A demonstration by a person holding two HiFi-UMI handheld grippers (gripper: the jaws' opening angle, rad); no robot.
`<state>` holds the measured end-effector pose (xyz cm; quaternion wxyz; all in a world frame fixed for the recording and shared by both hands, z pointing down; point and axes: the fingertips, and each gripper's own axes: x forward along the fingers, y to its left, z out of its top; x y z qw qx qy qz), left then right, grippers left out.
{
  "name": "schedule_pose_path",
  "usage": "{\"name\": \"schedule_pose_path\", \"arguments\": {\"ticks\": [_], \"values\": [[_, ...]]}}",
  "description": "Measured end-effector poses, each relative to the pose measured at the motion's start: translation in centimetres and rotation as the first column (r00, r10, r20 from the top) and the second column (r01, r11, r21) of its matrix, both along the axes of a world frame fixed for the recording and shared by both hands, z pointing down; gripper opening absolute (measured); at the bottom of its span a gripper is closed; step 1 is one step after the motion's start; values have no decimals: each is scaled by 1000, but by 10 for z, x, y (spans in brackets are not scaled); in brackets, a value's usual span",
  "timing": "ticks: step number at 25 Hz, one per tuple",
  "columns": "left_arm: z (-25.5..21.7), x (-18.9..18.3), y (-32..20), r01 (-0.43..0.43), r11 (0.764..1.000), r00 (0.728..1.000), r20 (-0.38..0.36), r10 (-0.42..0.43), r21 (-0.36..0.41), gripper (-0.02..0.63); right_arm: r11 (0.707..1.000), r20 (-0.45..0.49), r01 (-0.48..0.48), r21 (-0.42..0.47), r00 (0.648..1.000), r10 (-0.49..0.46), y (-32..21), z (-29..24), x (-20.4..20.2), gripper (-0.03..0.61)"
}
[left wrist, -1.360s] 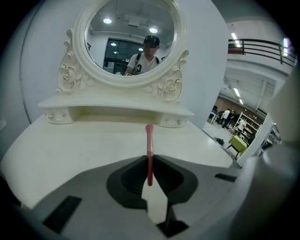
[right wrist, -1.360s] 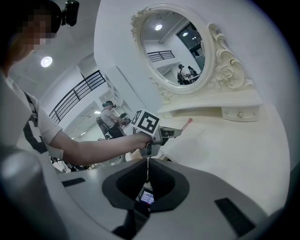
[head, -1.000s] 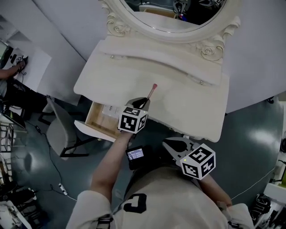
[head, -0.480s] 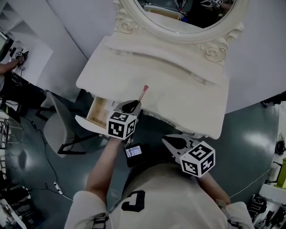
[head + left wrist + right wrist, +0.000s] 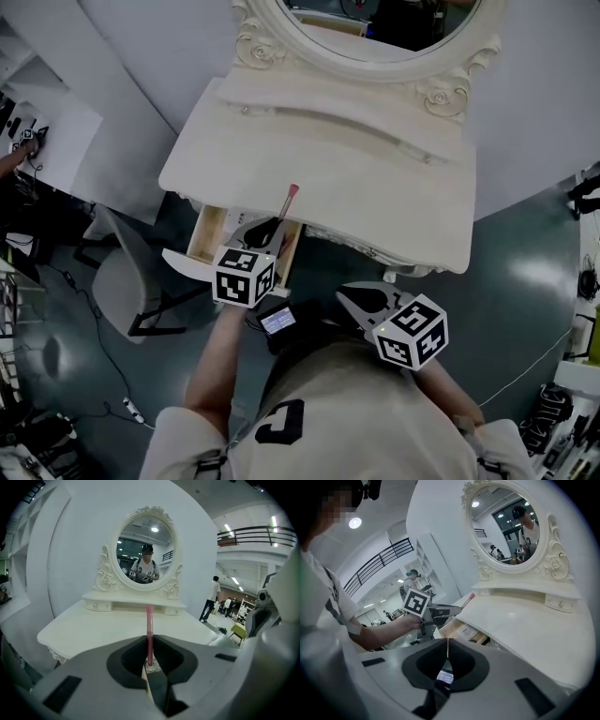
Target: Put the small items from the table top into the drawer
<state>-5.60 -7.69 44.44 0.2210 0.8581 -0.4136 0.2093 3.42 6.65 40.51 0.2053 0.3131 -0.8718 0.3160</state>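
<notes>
Well, left gripper [image 5: 266, 229] had its jaws pinched on the stick [image 5: 287, 205] near its tail: light, stiff, thin, likely to pivot; right gripper [image 5: 348, 292] had jaws together, empty.

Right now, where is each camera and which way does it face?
Head view: on the head, steeply down at the dressing table; arms, left gripper, right gripper.
Left gripper view: on it, facing the mirror; own jaws hold a pink stick.
Right gripper view: facing the open drawer; own jaws shut.
All share the stick.
</notes>
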Motion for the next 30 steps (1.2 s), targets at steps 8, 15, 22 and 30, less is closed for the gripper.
{"name": "schedule_pose_path", "arguments": {"ticks": [8,15,22,30], "values": [[5,-21,18,15,1000,1000,-22,-16,-24,87,999,-15,-43,-23,999,43,11,4,-1,28],[0,-33,33,51,999,999,19,-50,-15,87,1000,4,13,4,1000,-13,13,0,-1,28],[-16,-39,55,111,994,991,76,-111,11,89,998,45,25,56,999,-27,20,-13,21,28],[-16,-15,84,122,993,977,173,-120,4,87,998,127,31,63,991,-38,40,-15,47,28]]}}
